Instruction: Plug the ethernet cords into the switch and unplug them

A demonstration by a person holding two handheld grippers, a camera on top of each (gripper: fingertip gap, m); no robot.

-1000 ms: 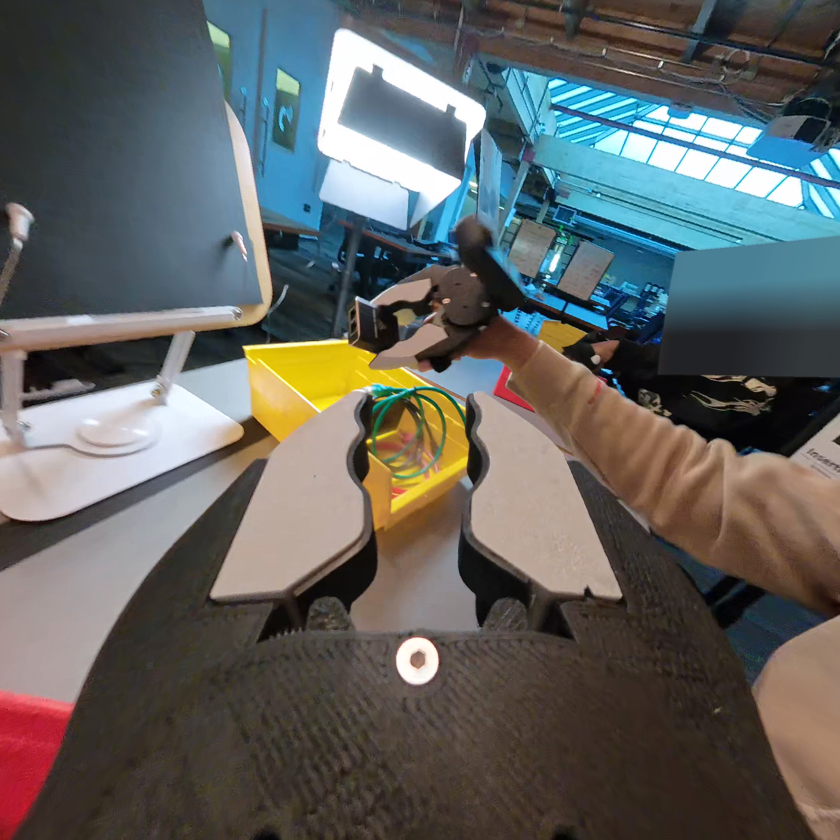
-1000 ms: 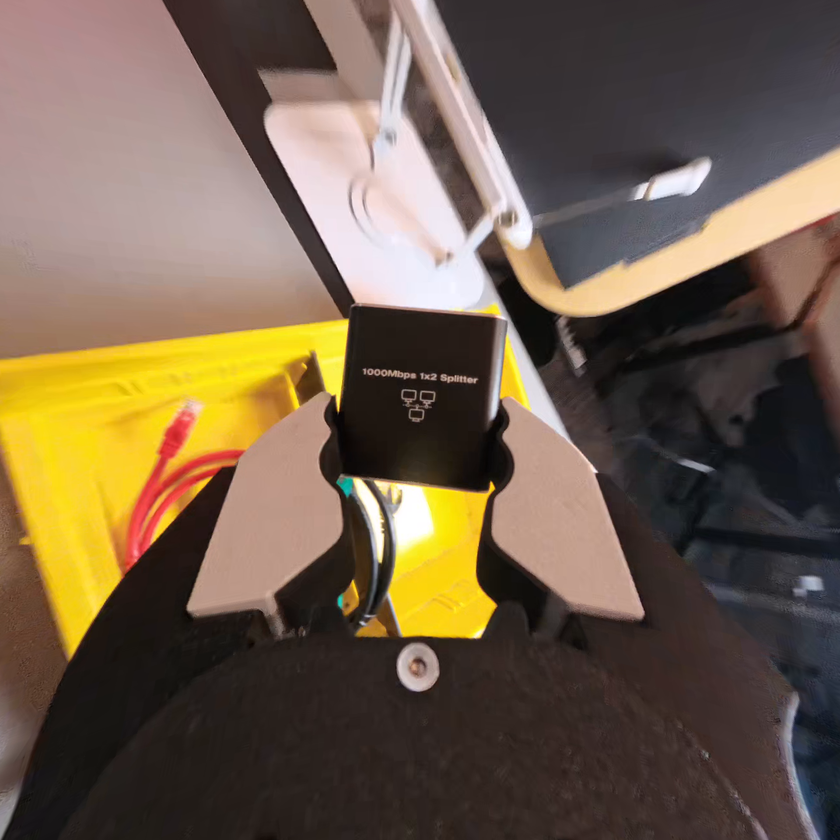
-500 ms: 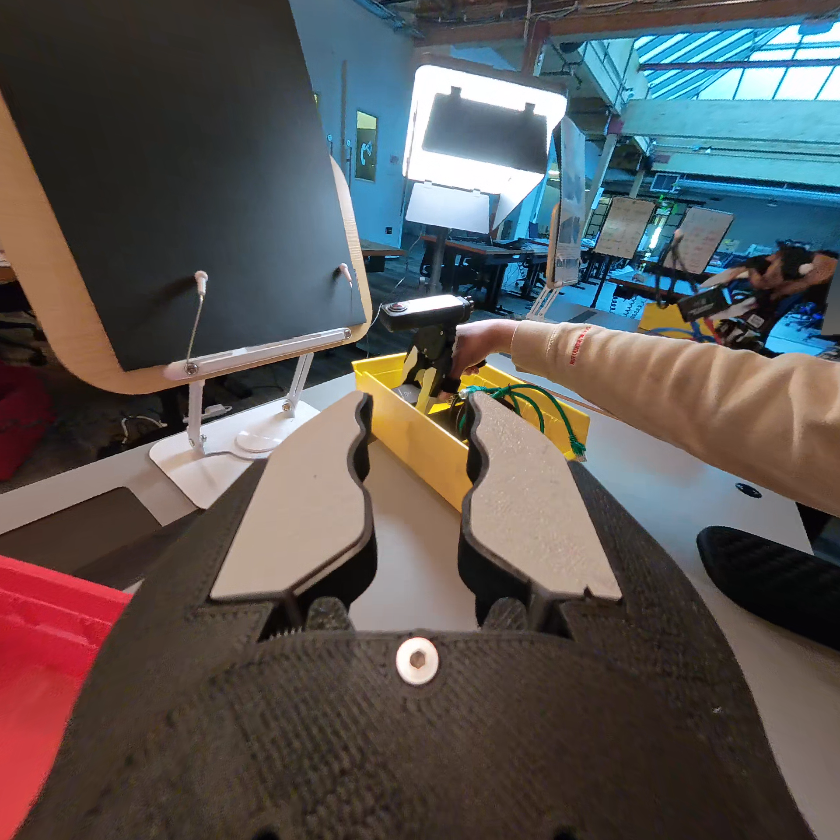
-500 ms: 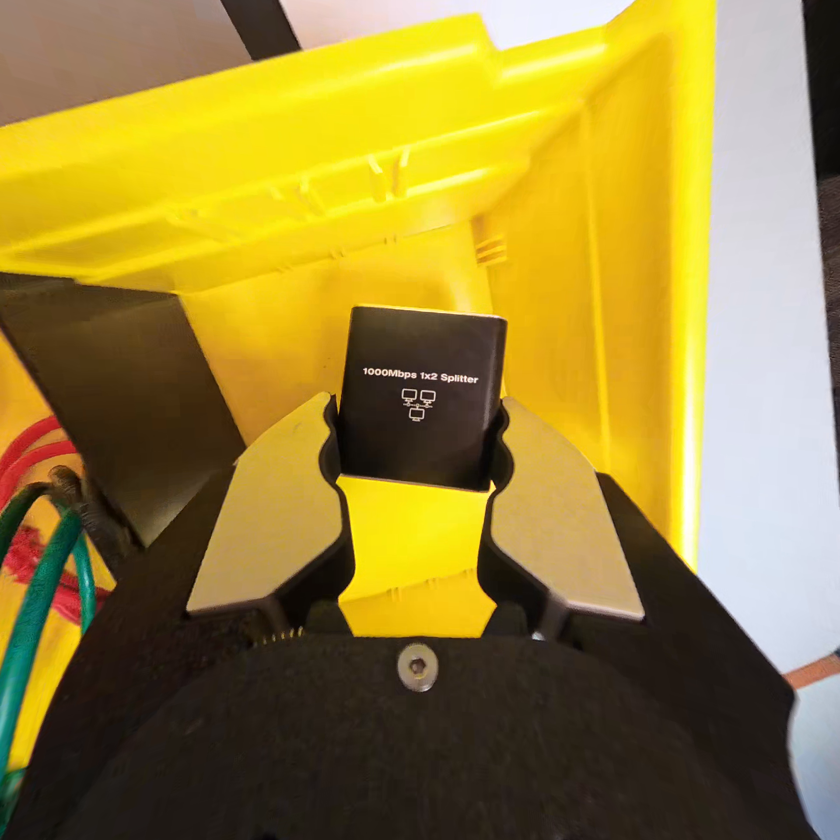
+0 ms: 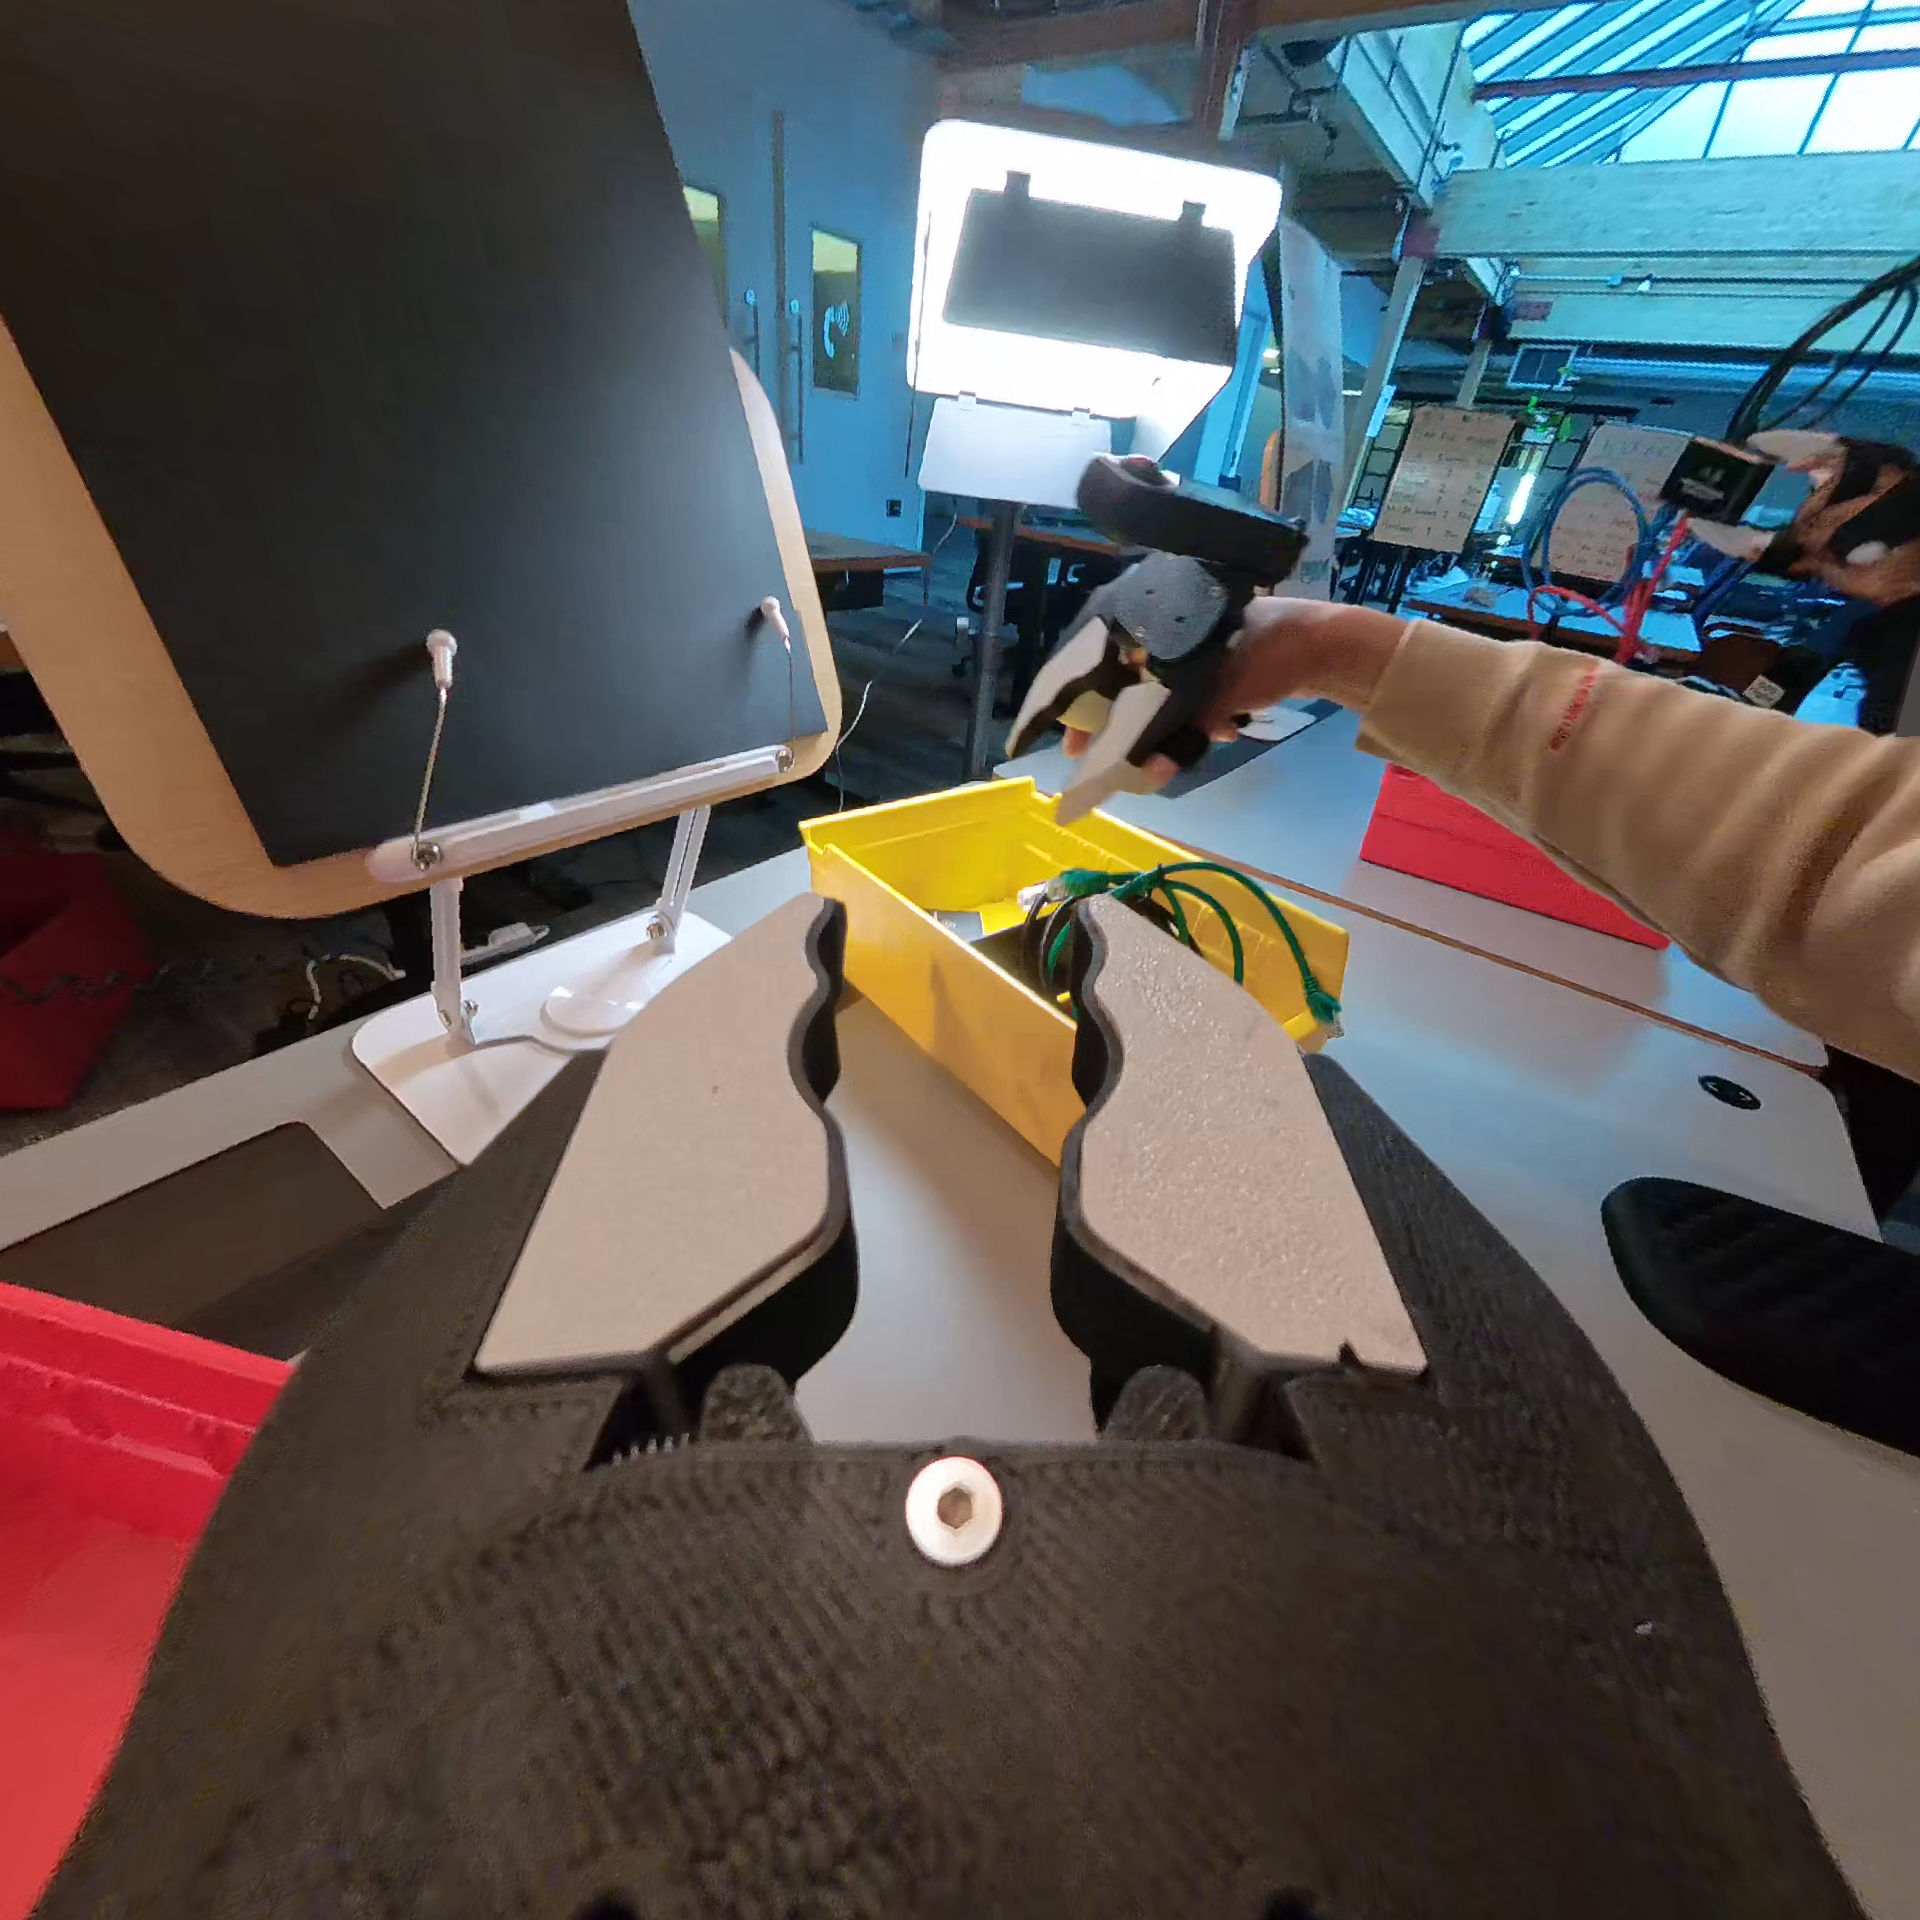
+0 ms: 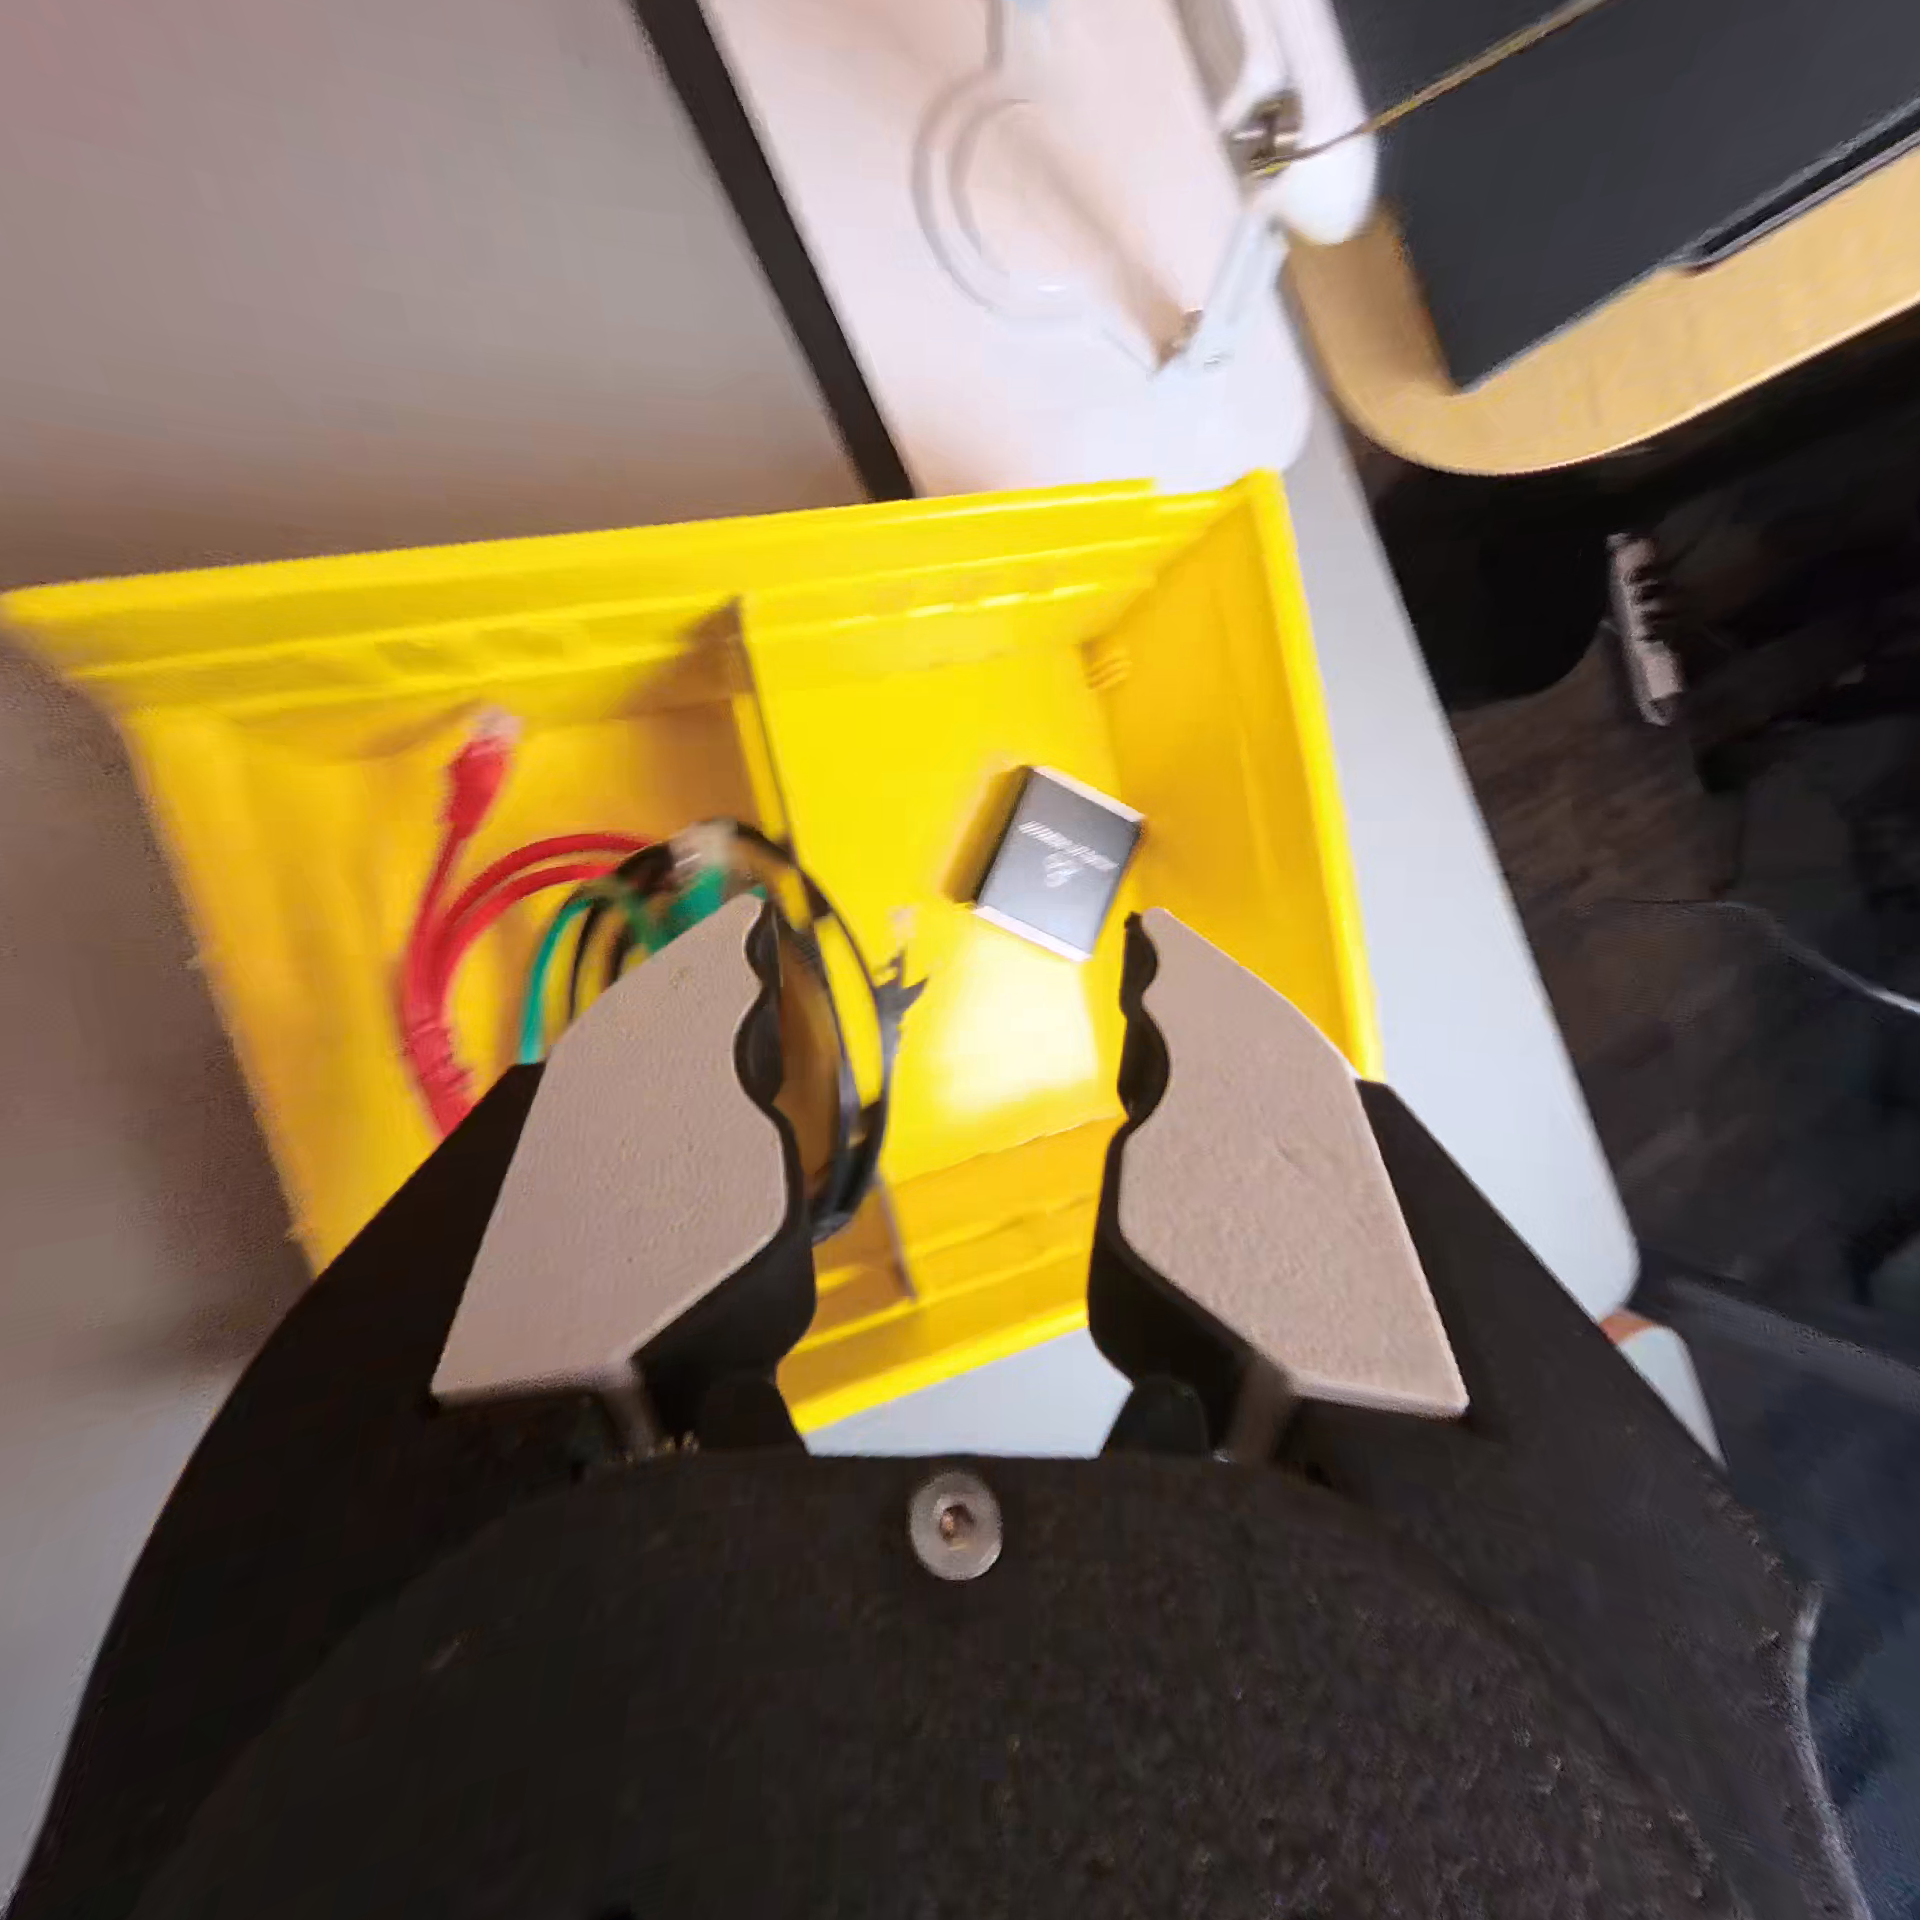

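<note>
Switch [image 6: 1055, 871] out of our grip now — half a second ago we had it clamped in the right gripper [image 6: 945, 925] down inside the yellow bin [image 6: 665, 613]; now it lies flat on the floor of the bin's right compartment, past the divider, and the jaws stand spread and empty above it. The left wrist view shows that gripper [image 5: 1075, 764] lifted clear over the bin's far end. Our left gripper [image 5: 951, 914] hangs parted too, holding nothing, short of the bin's near wall. The cords sit in the other compartment — red cord [image 6: 468, 904] coiled against the far side, green cord [image 5: 1184, 904] looped with one plug draped over the rim. None is plugged in. We judge the unplug-and-return round finished, with both tools free.
</note>
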